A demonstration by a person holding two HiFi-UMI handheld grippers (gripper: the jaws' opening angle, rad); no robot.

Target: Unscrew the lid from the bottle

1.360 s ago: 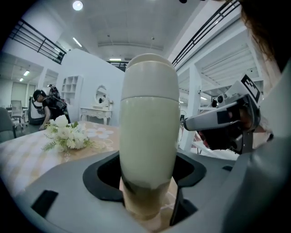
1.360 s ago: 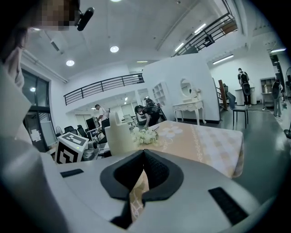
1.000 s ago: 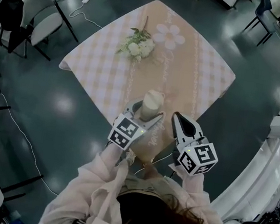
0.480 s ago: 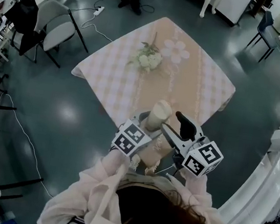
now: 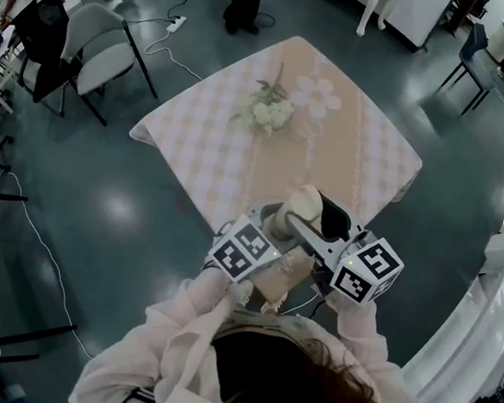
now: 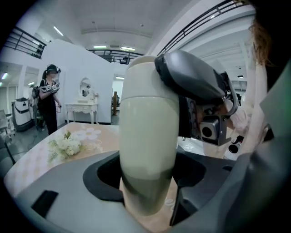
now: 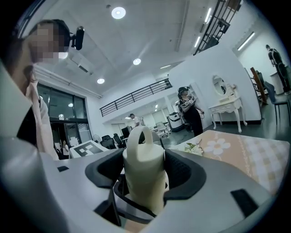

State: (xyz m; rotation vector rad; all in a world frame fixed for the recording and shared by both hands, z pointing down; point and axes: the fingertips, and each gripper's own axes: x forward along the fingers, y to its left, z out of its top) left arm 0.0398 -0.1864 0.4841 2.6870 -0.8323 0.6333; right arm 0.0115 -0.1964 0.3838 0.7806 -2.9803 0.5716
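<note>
- Above the near edge of the checked table [image 5: 213, 144], the bottle [image 6: 148, 154] is clamped by its body in the left gripper [image 5: 269, 228].
- It is held roughly upright, with its long axis near vertical and the lid [image 7: 144, 159] uppermost.
- The right gripper [image 5: 310, 215], beside the bottle a second ago, has been brought to the lid. Its jaws have just been opening and straddle the lid unclamped, so unscrewing is judged not begun.

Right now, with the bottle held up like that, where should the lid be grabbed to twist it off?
Probably the round sides of the lid, above the seam, coming level from the person's right: the left gripper holds the bottle lower down, and the thin loop on top is poor for twisting. The jaws of the right gripper, just opened wider, straddle it.
</note>
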